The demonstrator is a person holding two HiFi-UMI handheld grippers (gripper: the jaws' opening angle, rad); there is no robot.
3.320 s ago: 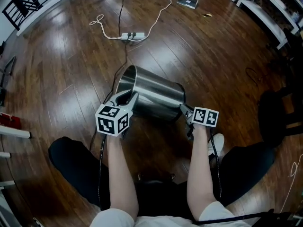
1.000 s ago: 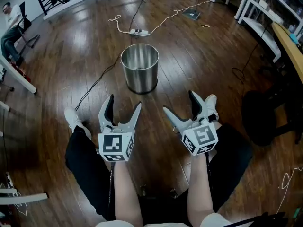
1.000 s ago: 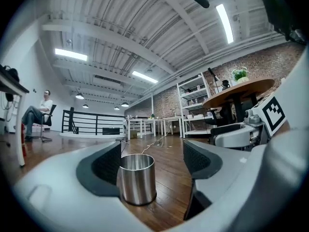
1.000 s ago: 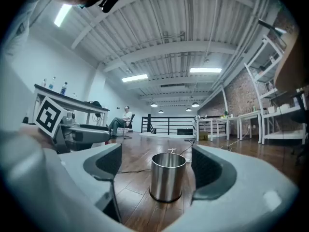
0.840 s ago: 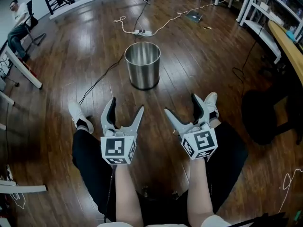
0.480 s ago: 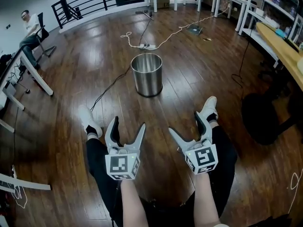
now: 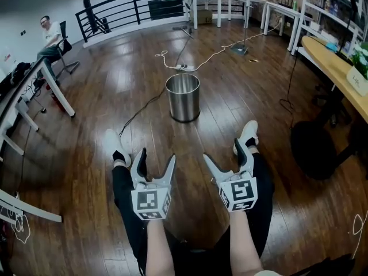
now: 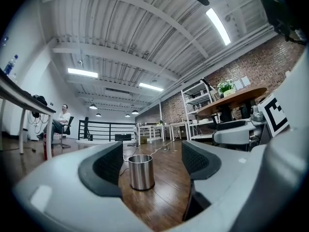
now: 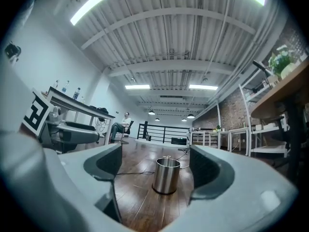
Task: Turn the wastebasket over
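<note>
Having let go, I've pulled back from the wastebasket (image 7: 183,97), now upright and mouth-up on the floor (image 7: 241,91) well ahead, my right tongs (image 7: 225,154) apart and empty, my left tongs (image 7: 155,158) apart, empty and easing closed, so I judge the turnover done.

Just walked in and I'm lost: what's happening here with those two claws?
A person holds a claw in each hand, both aimed at a steel wastebasket that stands upright, open end up, on the wood floor beyond their feet. Neither claw touches it. The right claw is open and empty. On the left claw the jaws are closing slightly, with nothing between them.
</note>
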